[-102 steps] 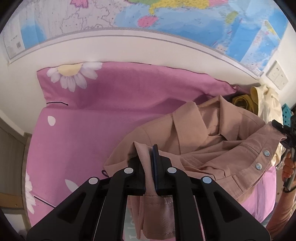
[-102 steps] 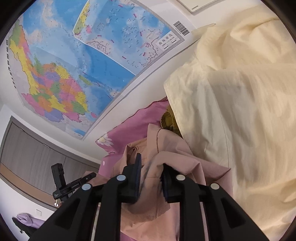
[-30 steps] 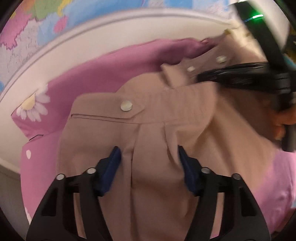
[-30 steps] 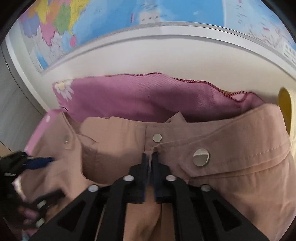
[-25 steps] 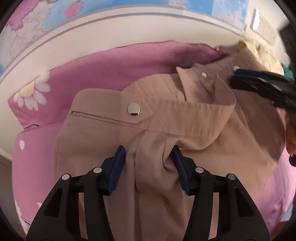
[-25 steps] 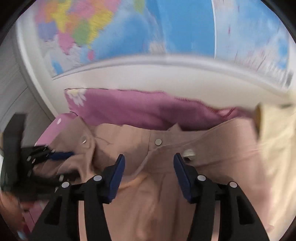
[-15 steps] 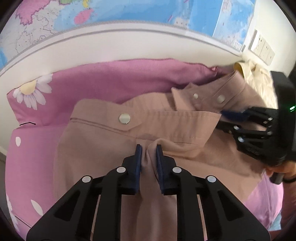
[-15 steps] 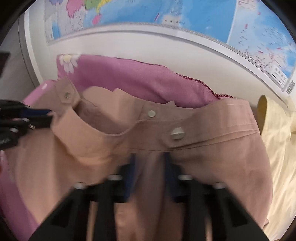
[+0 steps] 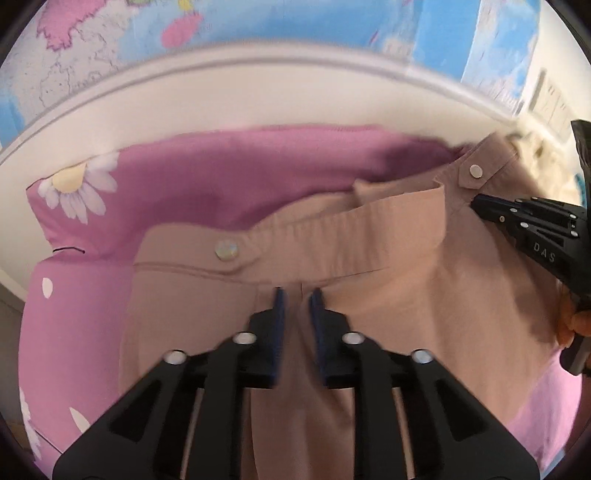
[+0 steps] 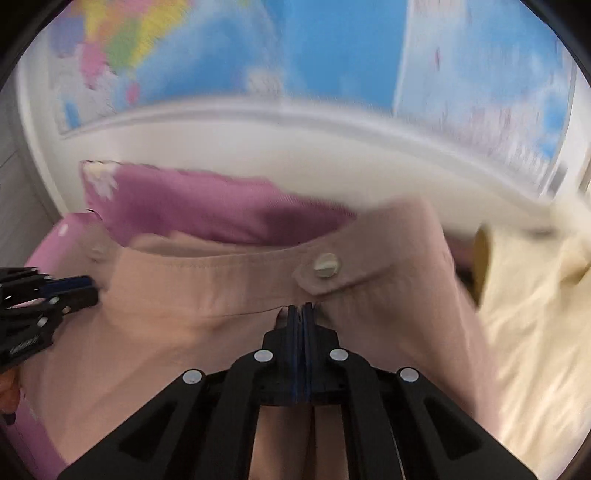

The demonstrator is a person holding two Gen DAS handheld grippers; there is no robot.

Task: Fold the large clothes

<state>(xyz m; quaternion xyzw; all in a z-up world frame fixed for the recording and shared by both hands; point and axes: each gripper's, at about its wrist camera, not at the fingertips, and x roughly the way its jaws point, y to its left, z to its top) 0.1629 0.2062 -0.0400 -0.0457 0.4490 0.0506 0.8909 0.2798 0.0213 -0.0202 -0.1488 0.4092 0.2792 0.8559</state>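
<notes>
The tan garment [image 9: 369,302], a large shirt or jacket with snap buttons, is spread over a pink floral bedspread [image 9: 229,177], its banded top edge running left to right toward the far wall. It is judged soft, light and limp: it will sag and crease wherever it is not supported, and the stitched band [image 9: 332,243] with its shoulder tabs is the stiffest part, so a hold just below that band near each shoulder is judged the soundest.

The left gripper [image 9: 295,295] is set on a pinch of cloth just below the band; its jaws have just been opening slightly, a narrow gap is seen between them with a fold of fabric in it, and whether the pads still press cannot be told. The right gripper [image 10: 301,314] is closed tight on a small fold under the right snap tab [image 10: 325,266].

Open bedspread is left on the far and left sides. On the right a cream garment [image 10: 535,332] lies close beside the tan one, so little room is offered there. The white wall [image 9: 258,96] with a map [image 9: 258,22] bounds the far edge.
</notes>
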